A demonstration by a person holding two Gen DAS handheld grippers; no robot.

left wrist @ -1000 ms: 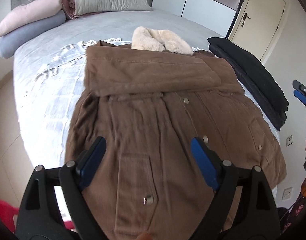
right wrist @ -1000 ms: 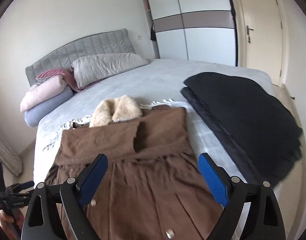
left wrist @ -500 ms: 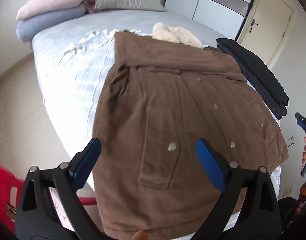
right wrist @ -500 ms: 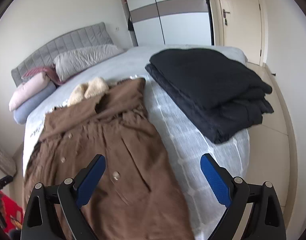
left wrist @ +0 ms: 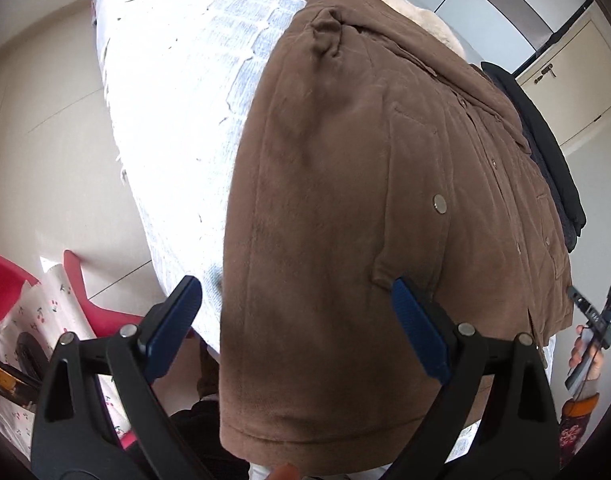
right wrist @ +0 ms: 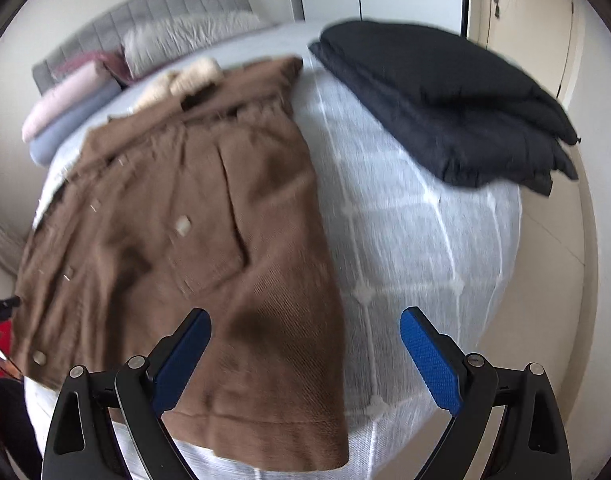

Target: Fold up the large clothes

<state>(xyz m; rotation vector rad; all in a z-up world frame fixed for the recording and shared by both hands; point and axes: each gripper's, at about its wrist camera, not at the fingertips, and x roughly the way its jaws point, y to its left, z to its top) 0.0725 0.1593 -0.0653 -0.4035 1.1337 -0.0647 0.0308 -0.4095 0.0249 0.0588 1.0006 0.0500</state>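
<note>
Lowered toward the hem of the brown coat [left wrist: 365,200] since a second ago, both grippers. Left gripper [left wrist: 301,320] and right gripper [right wrist: 305,348] spread wide, gripping nothing, above the bed [right wrist: 425,240].

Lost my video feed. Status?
Both grippers, left gripper and right gripper, open, empty. Brown coat flat on bed, hem unfolded. Nothing blocking.

No text, label, brand or number can be read in either view.
</note>
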